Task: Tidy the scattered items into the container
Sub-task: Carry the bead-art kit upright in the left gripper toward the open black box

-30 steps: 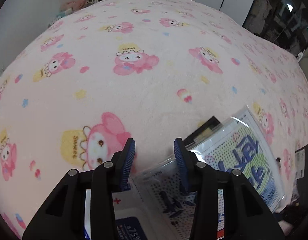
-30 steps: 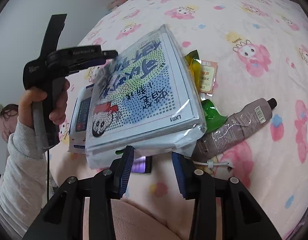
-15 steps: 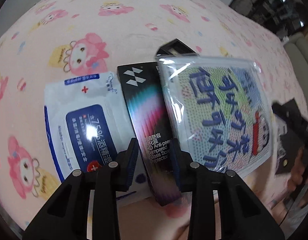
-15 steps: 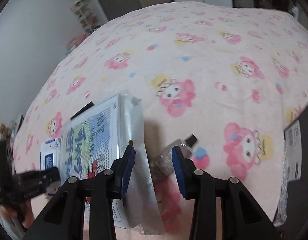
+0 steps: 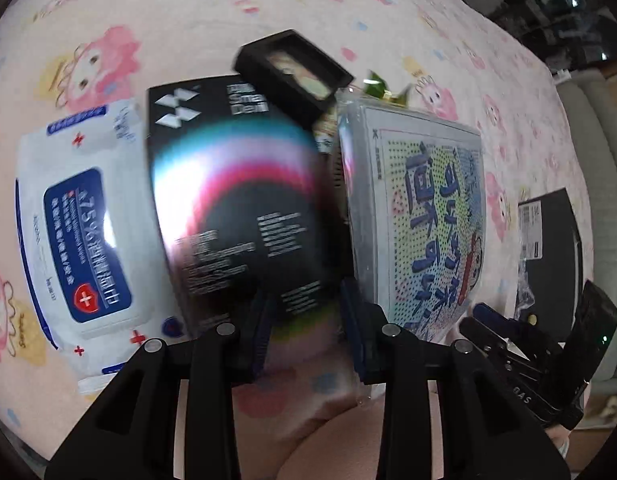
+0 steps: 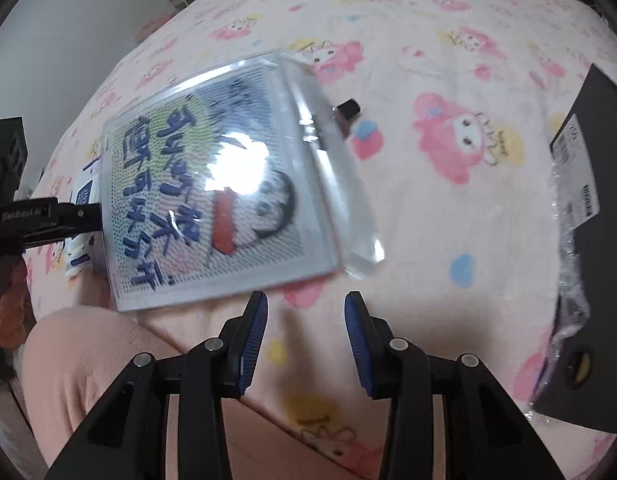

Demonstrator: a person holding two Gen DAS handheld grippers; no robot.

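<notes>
Pink fleece blanket (image 5: 212, 12) printed with cartoon rabbits covers the bed, which carries every item; a pale wall and a shelf show beyond its far edge in the right wrist view, and dark shelving lies past the far right corner in the left wrist view. Near the bed's near edge lie, side by side, a white wipes pack (image 5: 80, 224), a black phone-accessory box (image 5: 236, 208) with a rainbow sheen, and a clear-bagged picture kit (image 5: 424, 216) with blue lettering. A small black tray (image 5: 294, 70) rests on the box's far end. A grey tube (image 6: 346, 114) with a black cap pokes out from under the kit's far side. A black container (image 6: 588, 264), with crinkled clear plastic along its edge, stands at the bed's right edge, well apart from the items. Left gripper (image 5: 304, 320) hangs over the box, fingers drawn in, gripping nothing visible. Right gripper (image 6: 306, 340) hangs just off the kit's near edge, fingers likewise drawn in, holding nothing.
</notes>
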